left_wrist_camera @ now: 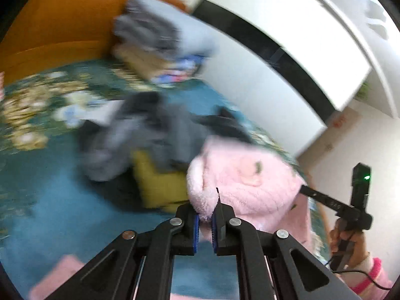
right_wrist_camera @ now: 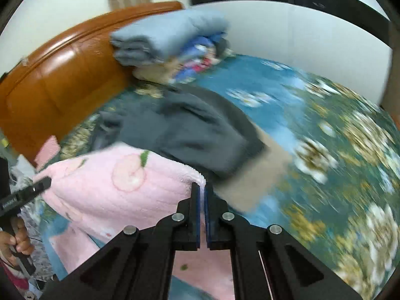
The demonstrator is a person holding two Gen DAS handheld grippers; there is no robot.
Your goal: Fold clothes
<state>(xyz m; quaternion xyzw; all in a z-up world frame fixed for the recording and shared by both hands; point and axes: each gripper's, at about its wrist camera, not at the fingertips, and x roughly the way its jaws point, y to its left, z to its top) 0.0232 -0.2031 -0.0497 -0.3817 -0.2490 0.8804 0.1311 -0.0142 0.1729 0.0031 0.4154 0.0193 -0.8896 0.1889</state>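
Observation:
A fluffy pink garment (left_wrist_camera: 245, 180) with peach prints is held up between both grippers above the bed. My left gripper (left_wrist_camera: 205, 221) is shut on one pink edge. My right gripper (right_wrist_camera: 202, 195) is shut on the other pink edge (right_wrist_camera: 120, 182). The rest of the garment hangs down below the grippers (right_wrist_camera: 205, 270). In the left wrist view the right gripper's body and hand (left_wrist_camera: 350, 215) show at the far right. In the right wrist view the left gripper (right_wrist_camera: 22, 195) shows at the far left. Both views are motion-blurred.
A grey garment (right_wrist_camera: 190, 125) lies crumpled on the blue floral bedspread (right_wrist_camera: 325, 135), with a tan piece (right_wrist_camera: 260, 175) beside it and a yellow one (left_wrist_camera: 160, 182) under it. Folded blankets (right_wrist_camera: 170, 37) are stacked against the orange headboard (right_wrist_camera: 55, 75). A white wall and wardrobe (left_wrist_camera: 287, 57) stand behind.

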